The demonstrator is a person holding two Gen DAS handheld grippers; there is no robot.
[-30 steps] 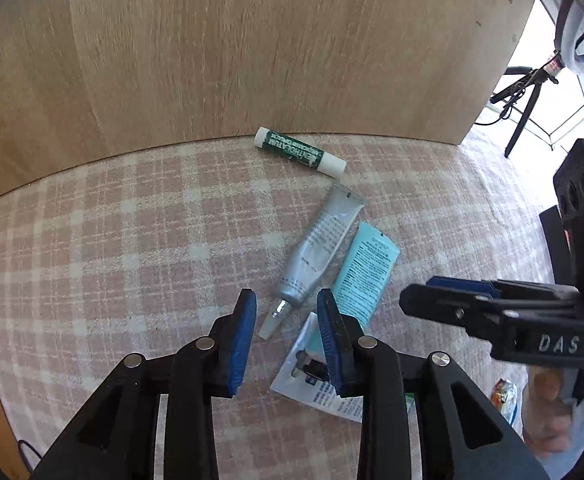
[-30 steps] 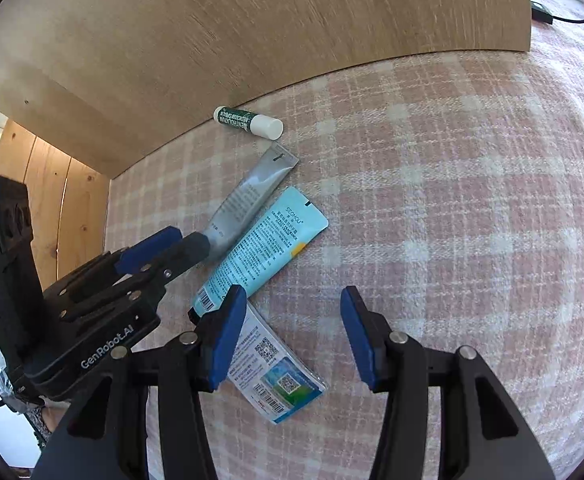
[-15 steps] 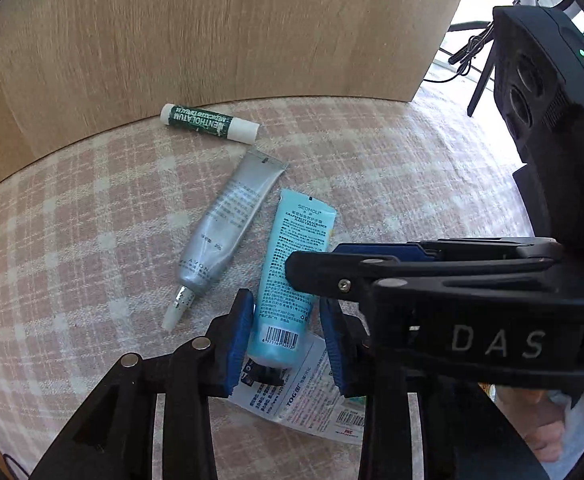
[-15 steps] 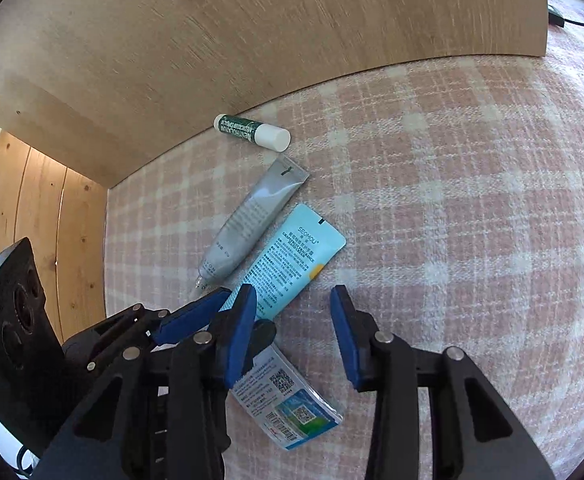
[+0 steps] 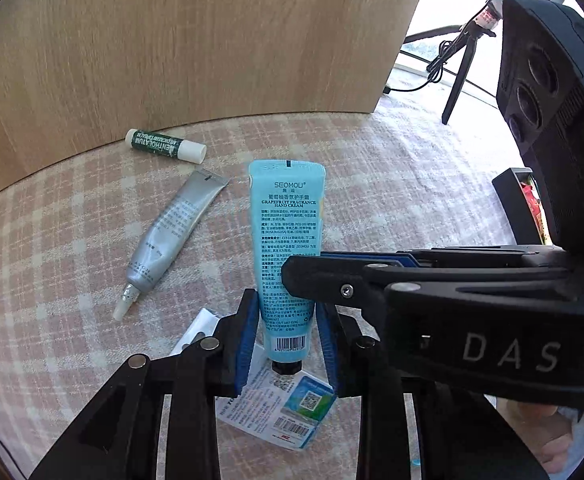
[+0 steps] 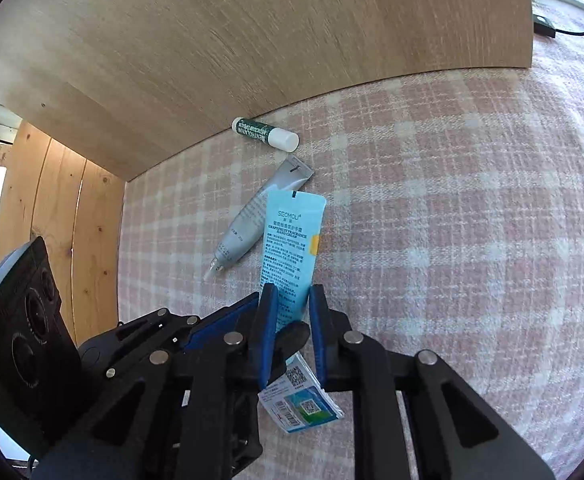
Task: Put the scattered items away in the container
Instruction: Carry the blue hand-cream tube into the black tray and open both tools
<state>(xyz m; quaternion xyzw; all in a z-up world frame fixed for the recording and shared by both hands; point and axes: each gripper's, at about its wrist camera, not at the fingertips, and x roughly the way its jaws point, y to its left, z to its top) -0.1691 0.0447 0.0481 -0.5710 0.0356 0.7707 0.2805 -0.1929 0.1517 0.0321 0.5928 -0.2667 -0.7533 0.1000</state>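
Observation:
A blue hand cream tube [image 5: 288, 232] [image 6: 292, 240] is tilted up off the pink checked cloth, cap end towards me. My left gripper [image 5: 286, 300] is shut on the tube near its cap. My right gripper [image 6: 292, 290] reaches across from the right; its jaws are closing and its blue pads touch both edges of the same tube a little higher up. On the cloth beyond lie a silver tube [image 5: 172, 236] [image 6: 258, 220] and a green lip balm stick [image 5: 164, 145] [image 6: 264, 134]. A flat printed packet [image 5: 276, 404] [image 6: 304, 404] lies under both grippers.
A wooden board [image 5: 212, 40] stands upright along the back of the cloth. The corner of a black box [image 5: 520, 208] with something red inside shows at the right, mostly hidden by the right gripper. A tripod [image 5: 460, 68] stands beyond the table.
My left gripper moved right from the silver tube's tip to the blue tube, which is now between its pads. The right gripper's jaws narrowed from wide onto the same tube, which turned and rose.

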